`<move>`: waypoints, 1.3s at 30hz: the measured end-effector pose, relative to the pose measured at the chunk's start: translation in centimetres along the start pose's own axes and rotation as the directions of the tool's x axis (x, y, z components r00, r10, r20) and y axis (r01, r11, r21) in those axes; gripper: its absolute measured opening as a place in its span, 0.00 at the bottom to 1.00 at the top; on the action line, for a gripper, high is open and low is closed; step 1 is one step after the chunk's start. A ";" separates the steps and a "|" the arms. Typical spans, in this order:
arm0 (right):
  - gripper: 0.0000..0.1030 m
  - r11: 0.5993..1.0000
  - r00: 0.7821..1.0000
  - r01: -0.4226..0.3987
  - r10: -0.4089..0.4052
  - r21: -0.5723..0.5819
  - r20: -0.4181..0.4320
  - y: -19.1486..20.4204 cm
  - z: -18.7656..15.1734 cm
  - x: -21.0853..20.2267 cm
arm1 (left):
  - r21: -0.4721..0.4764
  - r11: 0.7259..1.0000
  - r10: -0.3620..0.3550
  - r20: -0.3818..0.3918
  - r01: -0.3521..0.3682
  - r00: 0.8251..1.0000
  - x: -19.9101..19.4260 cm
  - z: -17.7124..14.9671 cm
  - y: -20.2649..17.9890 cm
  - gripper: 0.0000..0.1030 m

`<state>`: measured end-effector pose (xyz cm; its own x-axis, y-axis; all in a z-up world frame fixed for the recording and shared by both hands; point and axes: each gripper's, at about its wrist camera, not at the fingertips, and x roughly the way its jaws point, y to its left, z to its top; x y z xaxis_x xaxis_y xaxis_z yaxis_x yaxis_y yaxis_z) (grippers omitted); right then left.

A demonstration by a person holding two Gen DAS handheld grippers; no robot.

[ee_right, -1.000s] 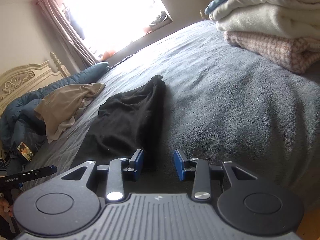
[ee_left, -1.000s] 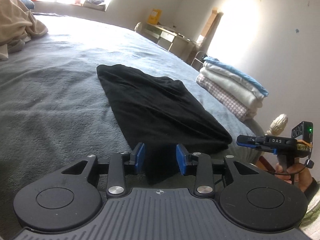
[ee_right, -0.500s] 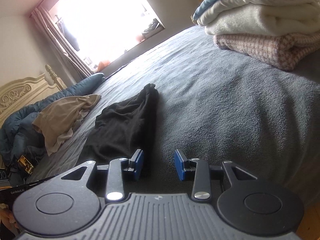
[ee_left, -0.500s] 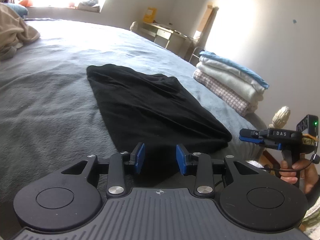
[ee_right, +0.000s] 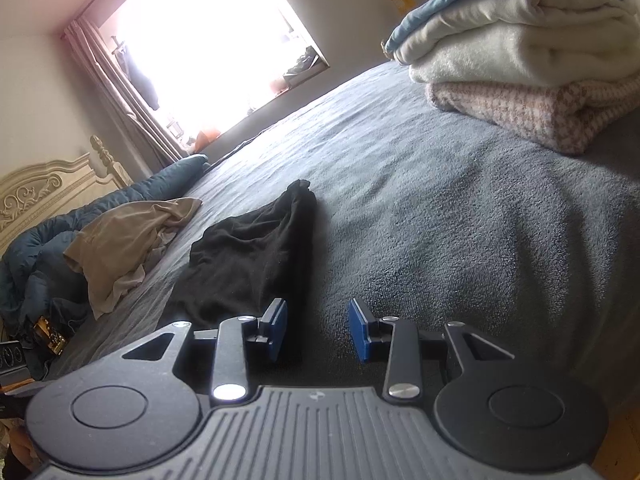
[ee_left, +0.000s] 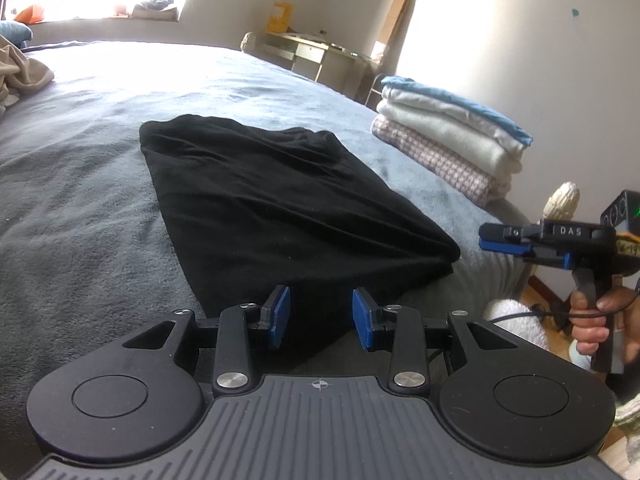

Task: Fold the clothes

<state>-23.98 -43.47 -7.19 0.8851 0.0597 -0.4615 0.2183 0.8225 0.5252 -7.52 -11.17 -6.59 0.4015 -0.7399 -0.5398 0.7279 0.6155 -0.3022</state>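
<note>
A black garment [ee_left: 280, 208] lies folded into a long strip on the grey bed blanket [ee_left: 80, 200]. My left gripper [ee_left: 320, 320] hovers at its near end, open, with the dark cloth showing in the gap but not pressed by the blue pads. In the right wrist view the same garment [ee_right: 256, 256] lies ahead and to the left. My right gripper [ee_right: 318, 328] is open over bare blanket, its left pad close to the garment's edge. From the left wrist view the right gripper [ee_left: 492, 240] floats just off the garment's right corner, held by a hand [ee_left: 592, 320].
A stack of folded clothes [ee_left: 448, 152], blue on top, sits at the bed's right corner [ee_right: 520, 60]. A crumpled beige garment [ee_right: 124, 244] and a blue duvet [ee_right: 160, 180] lie by the headboard [ee_right: 36, 196]. A desk [ee_left: 312, 56] stands against the far wall.
The left gripper has shifted sideways along the bed's near edge and rolled a little, so the garment looks more centred. The right gripper's view tilted slightly. Both jaws kept their gaps.
</note>
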 end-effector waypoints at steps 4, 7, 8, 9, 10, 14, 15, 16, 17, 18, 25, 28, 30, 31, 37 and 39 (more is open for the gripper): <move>0.37 1.000 1.000 -0.001 0.001 0.000 0.011 0.1 0.2 0.3 | 0.027 1.000 0.003 -0.002 -0.003 1.000 0.0 -0.3 -0.4 0.33; 0.37 1.000 0.999 -0.008 0.008 -0.018 0.031 0.7 0.5 0.5 | 0.034 0.999 -0.007 -0.009 0.007 1.000 0.2 -0.4 -0.4 0.33; 0.37 0.999 0.999 -0.012 0.013 -0.033 0.039 1.0 0.6 0.6 | 0.036 0.999 -0.008 -0.013 0.009 1.000 0.3 -0.5 -0.4 0.33; 0.36 0.998 0.999 -0.015 0.018 -0.061 0.046 1.6 0.7 0.7 | 0.039 0.999 -0.008 -0.019 0.009 1.000 0.5 -0.7 -0.4 0.33; 0.36 0.995 0.998 -0.015 0.020 -0.099 0.053 2.2 0.7 0.8 | 0.041 0.999 -0.007 -0.026 0.008 1.000 0.7 -0.8 -0.4 0.33; 0.34 0.956 0.998 -0.010 0.030 -0.292 0.063 5.1 0.8 2.0 | 0.055 0.999 0.003 -0.046 -0.001 0.999 1.2 -1.1 -0.3 0.33; 0.33 0.939 0.998 -0.013 0.036 -0.342 0.060 5.8 0.8 2.5 | 0.057 0.998 0.003 -0.048 -0.001 0.999 1.3 -1.1 -0.3 0.33; 0.33 0.919 0.998 -0.014 0.039 -0.395 0.055 6.6 0.7 3.1 | 0.057 0.998 0.005 -0.054 -0.002 0.999 1.3 -1.1 -0.3 0.33; 0.31 0.894 0.998 -0.016 0.042 -0.448 0.048 7.4 0.5 3.8 | 0.058 0.998 0.006 -0.059 -0.003 0.998 1.4 -1.1 -0.3 0.33; 0.30 0.866 0.998 -0.017 0.044 -0.500 0.042 8.2 0.4 4.5 | 0.060 0.998 0.010 -0.064 -0.006 0.998 1.5 -1.1 -0.3 0.33; 0.11 0.769 0.996 -0.049 -0.006 -0.637 -0.085 8.8 -0.3 10.1 | 0.055 0.998 0.004 -0.076 0.000 0.997 1.6 -1.5 0.2 0.33; 0.00 0.844 0.996 0.027 -0.069 -0.536 -0.057 5.3 1.6 10.2 | 0.047 0.999 -0.010 -0.078 0.014 0.997 1.5 -1.5 0.5 0.33; 0.07 0.868 0.993 0.097 -0.116 -0.488 -0.009 4.1 3.0 9.1 | 0.053 0.998 -0.016 -0.078 0.020 0.997 1.5 -1.6 0.6 0.33; 0.07 0.858 0.993 0.107 -0.120 -0.502 0.006 4.1 3.4 8.6 | 0.056 0.998 -0.019 -0.077 0.023 0.997 1.5 -1.6 0.7 0.33; 0.06 0.775 0.988 -0.142 0.070 -0.615 -0.139 7.7 1.6 7.4 | 0.054 0.998 -0.039 -0.072 0.043 0.997 1.4 -1.7 1.0 0.33; 0.05 0.781 0.988 -0.085 -0.014 -0.619 -0.154 7.3 1.2 8.7 | 0.053 0.997 -0.046 -0.071 0.050 0.996 1.3 -1.7 1.2 0.33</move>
<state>-14.20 -37.68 -6.52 0.8082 0.1340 -0.5734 -0.1591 0.9872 0.0066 -7.06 -10.94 -8.98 0.3271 -0.7461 -0.5799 0.7755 0.5626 -0.2864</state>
